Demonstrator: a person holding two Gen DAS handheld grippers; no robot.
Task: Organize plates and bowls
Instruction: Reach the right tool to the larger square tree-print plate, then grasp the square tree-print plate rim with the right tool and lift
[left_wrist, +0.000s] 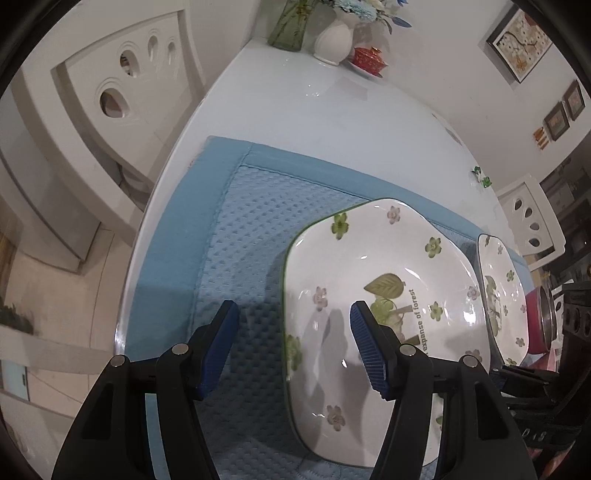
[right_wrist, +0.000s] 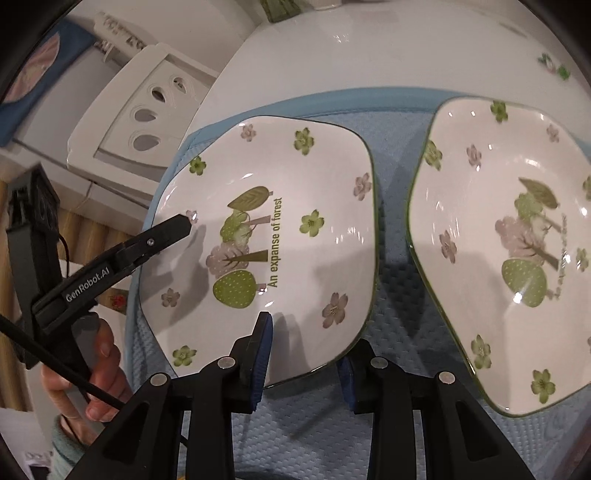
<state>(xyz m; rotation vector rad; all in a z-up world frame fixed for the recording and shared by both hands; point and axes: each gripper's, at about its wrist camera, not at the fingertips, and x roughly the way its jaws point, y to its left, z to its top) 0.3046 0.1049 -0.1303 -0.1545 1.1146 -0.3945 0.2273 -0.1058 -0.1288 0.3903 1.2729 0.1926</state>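
Nearest, the right gripper (right_wrist: 303, 354) had its jaws clenched on the near rim of the left plate (right_wrist: 266, 236); one blue pad lay on top of the rim and the other sat beneath it, at the plate's near right corner. The left gripper (left_wrist: 291, 347) stood released over the same plate's left edge; its right finger hovered above the plate's well and its left finger over the blue mat (left_wrist: 236, 221), with the rim between them but not pinched. In the right wrist view one black finger of it reached in from the left, its tip over the plate's left side, and a hand (right_wrist: 92, 373) held its handle.

The move ahead seemed to turn on this: the left plate lay straight ahead of both pairs of jaws, gripped from the near side and straddled from the left, while the right plate (right_wrist: 517, 251) lay just beside it to the right, apart by a narrow strip of mat; the right hand was the nearer to it.

Both plates were empty, showing only painted flowers and trees; farther off on the white counter (left_wrist: 332, 110) stood a white vase (left_wrist: 334, 38) and a red lidded bowl (left_wrist: 369, 59).
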